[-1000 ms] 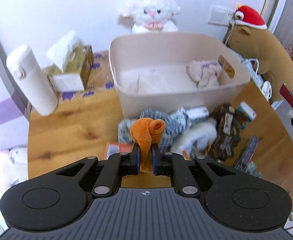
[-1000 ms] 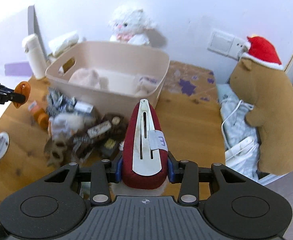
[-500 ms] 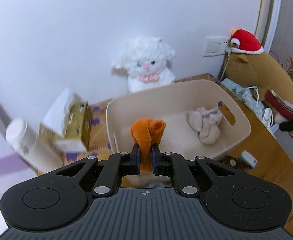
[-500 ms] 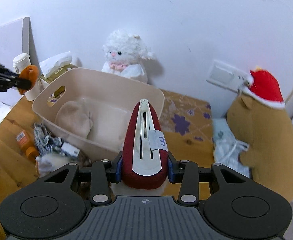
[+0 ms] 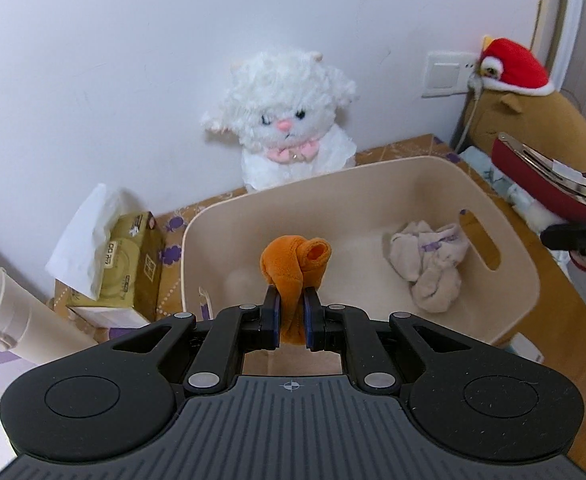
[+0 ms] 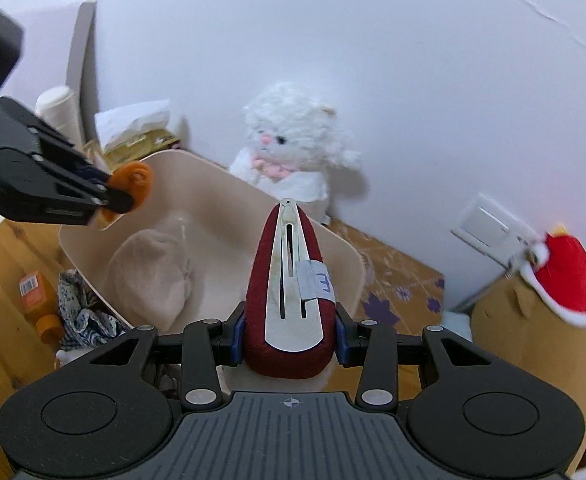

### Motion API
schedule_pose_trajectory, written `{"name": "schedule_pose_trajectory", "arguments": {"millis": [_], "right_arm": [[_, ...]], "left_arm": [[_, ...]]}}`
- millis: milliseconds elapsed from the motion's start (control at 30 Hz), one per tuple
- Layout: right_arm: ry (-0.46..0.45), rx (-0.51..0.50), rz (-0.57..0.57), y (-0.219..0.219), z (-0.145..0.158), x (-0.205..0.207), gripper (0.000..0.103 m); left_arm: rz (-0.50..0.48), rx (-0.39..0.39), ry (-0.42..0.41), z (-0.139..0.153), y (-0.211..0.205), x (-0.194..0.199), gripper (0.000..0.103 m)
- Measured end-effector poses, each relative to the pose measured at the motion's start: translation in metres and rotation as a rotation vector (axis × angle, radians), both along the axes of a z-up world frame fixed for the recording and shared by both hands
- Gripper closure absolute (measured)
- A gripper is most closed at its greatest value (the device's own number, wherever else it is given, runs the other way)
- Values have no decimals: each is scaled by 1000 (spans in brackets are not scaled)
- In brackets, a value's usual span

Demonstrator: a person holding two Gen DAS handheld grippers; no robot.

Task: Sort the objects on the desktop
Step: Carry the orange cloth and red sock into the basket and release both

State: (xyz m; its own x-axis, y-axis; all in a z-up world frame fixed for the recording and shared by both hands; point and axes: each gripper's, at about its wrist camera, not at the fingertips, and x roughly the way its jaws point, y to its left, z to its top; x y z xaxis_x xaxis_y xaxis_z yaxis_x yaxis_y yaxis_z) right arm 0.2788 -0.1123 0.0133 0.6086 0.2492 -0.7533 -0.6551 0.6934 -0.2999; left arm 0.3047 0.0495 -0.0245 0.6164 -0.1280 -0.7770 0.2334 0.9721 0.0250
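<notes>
My left gripper (image 5: 291, 300) is shut on a small orange plush piece (image 5: 293, 260) and holds it over the near-left part of the beige bin (image 5: 517, 280). A crumpled pale sock (image 5: 425, 268) lies inside the bin at the right. My right gripper (image 6: 289, 320) is shut on a dark red hair clip with a metal snap plate (image 6: 289, 276), held above the bin's near rim (image 6: 349, 252). In the right wrist view the left gripper (image 6: 121, 198) with the orange plush piece (image 6: 135, 178) hangs over the bin's left end, and a beige cloth bundle (image 6: 149, 276) rests inside.
A white plush lamb (image 5: 289, 120) sits against the wall behind the bin. A tissue box (image 5: 125, 260) and a white bottle (image 5: 13, 320) stand to the left. A brown plush with a red hat (image 6: 533, 320) fills the right. An orange bottle (image 6: 37, 300) and patterned cloth (image 6: 81, 312) lie beside the bin.
Both grippers have risen and moved forward from the pile of items on the table to above the bin, each still holding its object. The right gripper has also rolled.
</notes>
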Motion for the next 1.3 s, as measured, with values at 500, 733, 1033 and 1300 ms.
{"name": "schedule_pose_trajectory", "arguments": {"millis": [500, 733, 1033, 1300], "right_arm": [[189, 16, -100, 27, -65, 52, 64], [236, -37, -128, 28, -88, 58, 64], [276, -45, -162, 25, -102, 56, 56], [186, -44, -172, 22, -80, 43, 25]], "left_arm": [[106, 15, 164, -49, 4, 34, 92], [120, 36, 214, -64, 1, 40, 92], [85, 57, 264, -79, -11, 36, 92], [70, 51, 278, -79, -10, 31, 56]]}}
